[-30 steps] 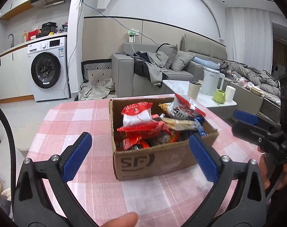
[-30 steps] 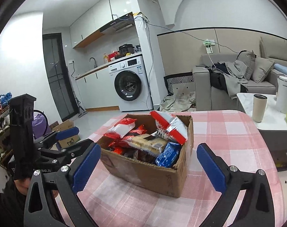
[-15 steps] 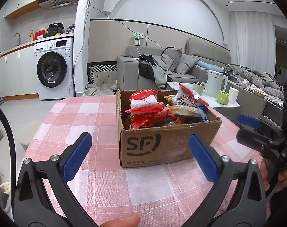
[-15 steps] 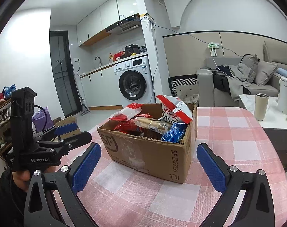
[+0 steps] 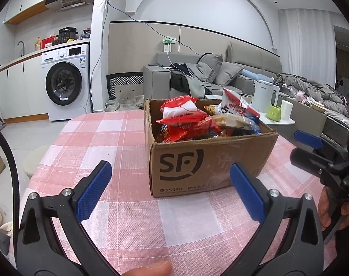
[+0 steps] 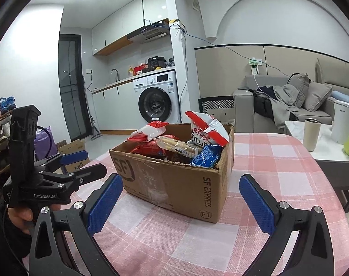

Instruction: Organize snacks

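A brown cardboard box [image 5: 211, 163] [image 6: 174, 184] printed with SF stands on the pink checked tablecloth [image 5: 119, 138] [image 6: 278, 161]. It is heaped with snack packets: a red and white bag [image 5: 181, 112] [image 6: 151, 130], another red and white bag [image 5: 236, 108] [image 6: 206, 128], a blue packet [image 6: 206, 156] and a clear biscuit pack [image 6: 176, 146]. My left gripper [image 5: 170, 191] stands open just in front of the box, empty. My right gripper [image 6: 181, 201] is open too, low before the box's corner, empty. Each gripper shows in the other's view, at the side [image 5: 312, 147] [image 6: 77, 163].
Beyond the table's far right edge is a white coffee table [image 6: 324, 151] with a tumbler [image 6: 311, 133], kettle [image 5: 264, 96] and green cup [image 5: 274, 112]. A grey sofa [image 5: 197, 78], washing machine [image 5: 66, 82] and floor boxes [image 6: 73, 149] lie behind.
Both grippers have dropped lower toward the table, so the box now shows more from the side than from above. Both stay open and empty.
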`<state>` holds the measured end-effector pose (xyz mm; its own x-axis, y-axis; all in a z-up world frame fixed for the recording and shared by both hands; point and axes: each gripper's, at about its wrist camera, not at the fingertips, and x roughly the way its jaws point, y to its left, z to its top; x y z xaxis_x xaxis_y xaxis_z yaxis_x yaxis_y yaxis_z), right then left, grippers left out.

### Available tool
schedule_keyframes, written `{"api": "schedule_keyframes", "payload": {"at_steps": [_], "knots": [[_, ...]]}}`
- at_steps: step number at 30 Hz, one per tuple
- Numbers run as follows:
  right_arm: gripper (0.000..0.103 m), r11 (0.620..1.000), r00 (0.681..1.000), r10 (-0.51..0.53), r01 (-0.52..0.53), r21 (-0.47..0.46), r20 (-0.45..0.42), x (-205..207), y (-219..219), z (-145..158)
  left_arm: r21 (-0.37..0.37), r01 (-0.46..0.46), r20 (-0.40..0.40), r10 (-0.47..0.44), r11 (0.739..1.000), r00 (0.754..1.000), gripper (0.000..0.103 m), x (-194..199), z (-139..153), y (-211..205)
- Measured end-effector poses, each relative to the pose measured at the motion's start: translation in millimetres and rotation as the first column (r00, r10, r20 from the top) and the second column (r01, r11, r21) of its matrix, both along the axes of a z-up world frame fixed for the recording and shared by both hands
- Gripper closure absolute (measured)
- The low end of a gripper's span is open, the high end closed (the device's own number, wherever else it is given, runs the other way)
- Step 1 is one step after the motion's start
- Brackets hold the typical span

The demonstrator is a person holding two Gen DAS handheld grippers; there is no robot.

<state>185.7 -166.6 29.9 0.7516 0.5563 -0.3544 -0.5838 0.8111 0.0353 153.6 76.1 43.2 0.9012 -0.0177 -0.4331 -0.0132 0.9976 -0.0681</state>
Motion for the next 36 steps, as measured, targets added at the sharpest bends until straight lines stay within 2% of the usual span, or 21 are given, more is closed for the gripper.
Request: {"api": "schedule_keyframes", "payload": {"at_steps": [14,36], "knots": [[0.0,0.999,1.0,-0.019,0.02,0.04,-0.003,3.3,-9.6,-2.4,0.019,0.0,-0.007,0.0,1.0,1.0,0.001,4.9,-11.2,-4.7],[0.0,0.999,1.0,-0.019,0.019,0.038,-0.001,3.1,-9.9,-2.8,0.017,0.0,-0.007,0.0,1.0,1.0,0.001,4.7,-12.0,-4.6]]}}
